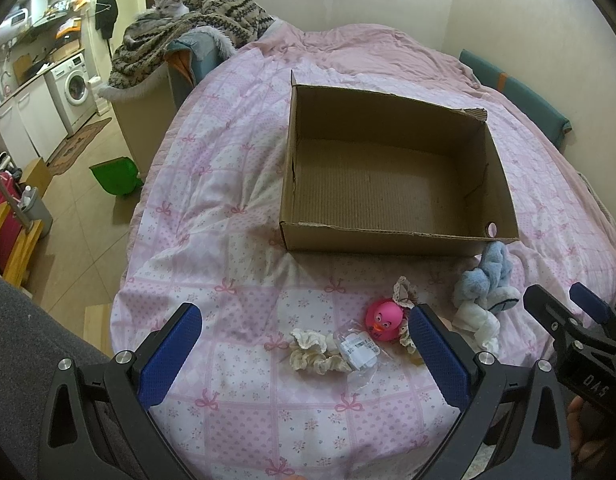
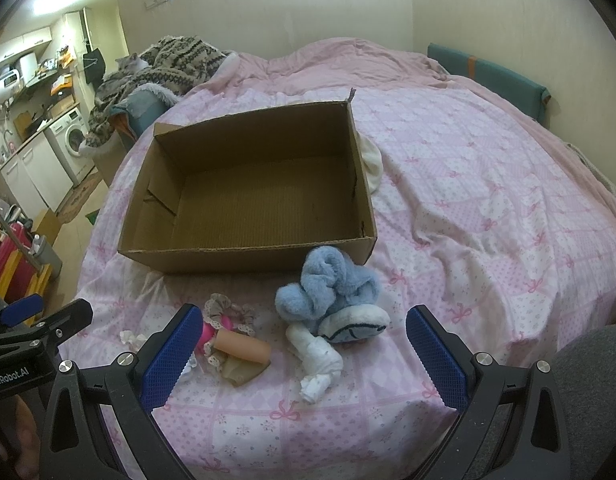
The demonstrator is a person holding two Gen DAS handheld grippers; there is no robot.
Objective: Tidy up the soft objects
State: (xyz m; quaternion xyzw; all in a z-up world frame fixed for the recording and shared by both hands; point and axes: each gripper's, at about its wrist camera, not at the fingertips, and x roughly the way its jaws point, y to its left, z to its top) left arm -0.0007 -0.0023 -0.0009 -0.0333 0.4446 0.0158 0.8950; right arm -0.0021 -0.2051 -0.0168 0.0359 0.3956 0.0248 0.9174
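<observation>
An empty cardboard box (image 1: 292, 168) (image 2: 244, 258) sits on the pink bed. In front of it lie a pink rubber duck (image 1: 383, 318), a cream scrunchie (image 1: 311, 350), a small plastic packet (image 1: 357, 350), a lace-edged scrunchie (image 1: 403, 292) (image 2: 228, 308), a fluffy blue plush (image 1: 485, 280) (image 2: 331, 284), a rolled white sock (image 1: 479, 324) (image 2: 317, 356) and a beige roll (image 2: 244, 350). My left gripper (image 1: 304, 338) is open and empty just before the cream scrunchie. My right gripper (image 2: 300, 340) is open and empty, with the plush and sock between its fingers' line.
The bed quilt (image 2: 487, 184) spreads wide to the right. A white cloth (image 2: 371, 164) lies behind the box. A cat (image 1: 168, 10) lies on a knitted blanket at the far left. A green bag (image 1: 116, 178) lies on the floor left of the bed.
</observation>
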